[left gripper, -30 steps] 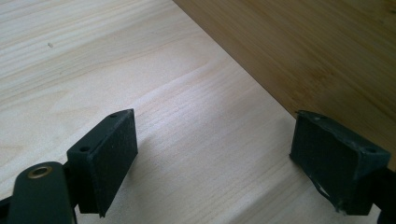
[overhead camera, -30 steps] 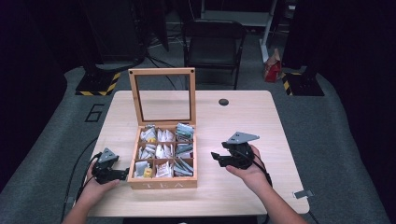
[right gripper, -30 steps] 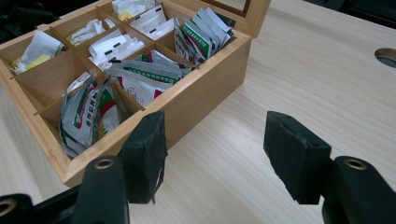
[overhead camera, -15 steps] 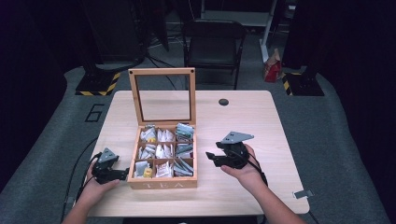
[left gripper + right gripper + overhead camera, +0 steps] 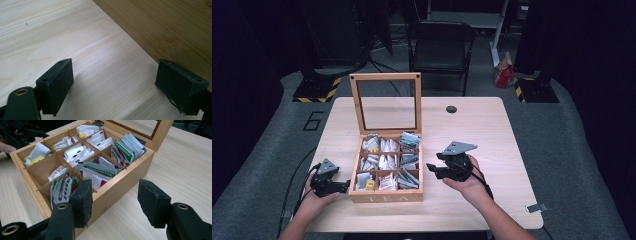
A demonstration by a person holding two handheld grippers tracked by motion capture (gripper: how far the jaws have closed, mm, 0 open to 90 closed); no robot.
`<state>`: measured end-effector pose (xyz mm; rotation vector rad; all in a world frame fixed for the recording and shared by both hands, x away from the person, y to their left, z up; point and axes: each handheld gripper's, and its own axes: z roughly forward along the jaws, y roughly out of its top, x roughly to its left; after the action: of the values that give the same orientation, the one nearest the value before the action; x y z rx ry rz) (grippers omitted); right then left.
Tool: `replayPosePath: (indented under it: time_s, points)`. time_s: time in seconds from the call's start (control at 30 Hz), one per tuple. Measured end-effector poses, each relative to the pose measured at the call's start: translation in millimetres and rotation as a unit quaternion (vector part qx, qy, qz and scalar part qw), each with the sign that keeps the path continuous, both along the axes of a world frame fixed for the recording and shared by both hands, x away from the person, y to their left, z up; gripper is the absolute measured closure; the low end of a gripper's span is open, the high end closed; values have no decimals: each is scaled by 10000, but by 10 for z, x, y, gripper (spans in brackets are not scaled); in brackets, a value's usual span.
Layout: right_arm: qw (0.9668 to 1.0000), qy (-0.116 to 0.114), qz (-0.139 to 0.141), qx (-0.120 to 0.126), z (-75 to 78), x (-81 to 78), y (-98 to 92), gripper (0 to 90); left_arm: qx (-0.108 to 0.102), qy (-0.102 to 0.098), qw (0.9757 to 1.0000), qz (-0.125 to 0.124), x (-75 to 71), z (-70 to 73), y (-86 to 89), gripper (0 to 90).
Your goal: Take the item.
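While jaws gape empty, tea box (image 5: 386,196) between left gripper (image 5: 343,186), right gripper (image 5: 430,169), untouched.

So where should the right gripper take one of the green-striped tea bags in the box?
By the top edge, coming from above. The green-striped tea bags stand packed on edge in the box, only their upper edges free above the dividers. The right gripper, jaws just narrowing with nothing between them, should straddle one bag's thin edge.
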<state>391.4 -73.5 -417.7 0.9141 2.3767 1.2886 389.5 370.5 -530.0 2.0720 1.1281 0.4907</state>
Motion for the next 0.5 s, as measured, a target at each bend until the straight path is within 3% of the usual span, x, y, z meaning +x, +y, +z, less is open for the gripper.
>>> replayPosePath:
  time_s: [0.27,0.5]
  points:
    - [10000,21,87,-11,-19,-20,78,491,-1,0,10000,1,0,0,0,141]
    - [9993,31,357,-50,-94,-45,204,544,-1,-2,10000,2,0,0,0,142]
